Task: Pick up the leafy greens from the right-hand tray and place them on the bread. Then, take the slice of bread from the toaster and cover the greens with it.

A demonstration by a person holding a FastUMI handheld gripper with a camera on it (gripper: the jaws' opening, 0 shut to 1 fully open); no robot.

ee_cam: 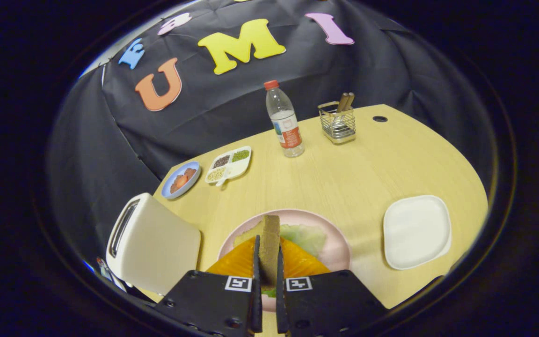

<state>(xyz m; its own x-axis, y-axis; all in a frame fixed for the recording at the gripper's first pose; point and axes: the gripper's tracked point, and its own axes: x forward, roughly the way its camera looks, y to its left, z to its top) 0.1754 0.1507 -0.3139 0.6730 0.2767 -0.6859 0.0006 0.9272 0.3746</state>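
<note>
A: So the gripper [267, 262] is clamping a brown slice of bread [269, 250] on edge. The jaws are sitting narrow with both fingers pressing the slice's flat faces, and the slice is standing upright between them.

B: Where's it hanging?

A: Right over the round pink plate [335, 243]. The pale leafy greens [309, 238] are lying on that plate just beyond the fingers, to the right of the slice, and a paler bit of bread [247, 236] is peeking out on its left. Can't tell if the held slice is touching the greens or not.

B: And the toaster?

A: The cream-white toaster [152, 243] is sitting left of the plate, close beside it. The square white tray [417, 231] is lying on the light wooden tabletop [344, 178] off to the right. Further back there's a small blue dish [181, 179] and a white divided dish with seeds [229, 164], then a clear plastic bottle with a red cap [284, 119] and a wire cutlery holder [338, 121].
</note>
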